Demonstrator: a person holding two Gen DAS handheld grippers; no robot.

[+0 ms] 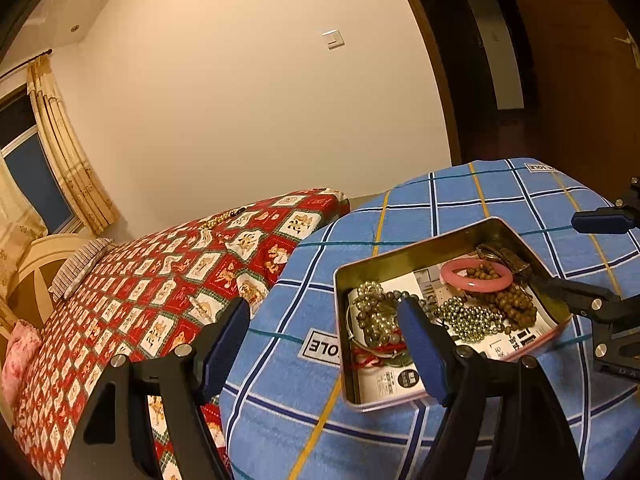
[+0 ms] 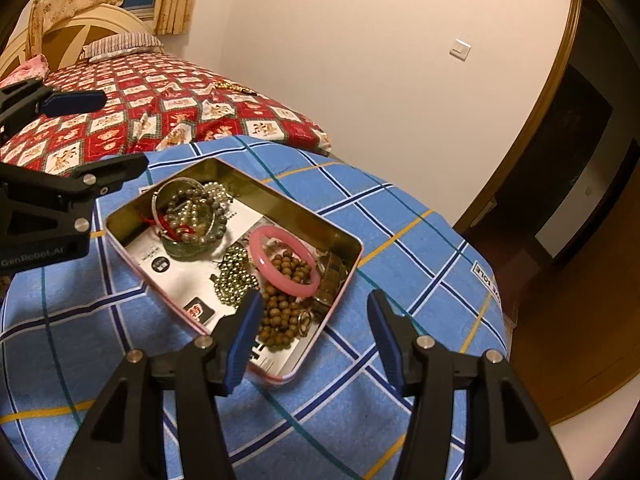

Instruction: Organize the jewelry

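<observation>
An open metal tin (image 1: 416,251) (image 2: 296,204) sits on a blue plaid cloth. It holds a pink bangle (image 1: 476,276) (image 2: 285,267), brown wooden beads (image 1: 516,306) (image 2: 280,320), a gold bead chain (image 1: 468,318) (image 2: 234,276), grey bead bracelets with red cord (image 1: 374,320) (image 2: 188,216) and a dark watch (image 1: 504,258) (image 2: 332,276). My left gripper (image 1: 324,344) is open and empty over the tin's left side. My right gripper (image 2: 316,336) is open and empty over the tin's near right corner. Each also shows in the other's view: left (image 2: 72,136), right (image 1: 592,256).
The blue plaid cloth (image 1: 304,408) (image 2: 400,216) covers a rounded surface. Beside it is a bed with a red patterned cover (image 1: 160,272) (image 2: 160,96); a bead string (image 1: 224,218) (image 2: 236,87) lies on it. A striped pillow (image 1: 80,264), wall and dark doorway (image 2: 560,152) are behind.
</observation>
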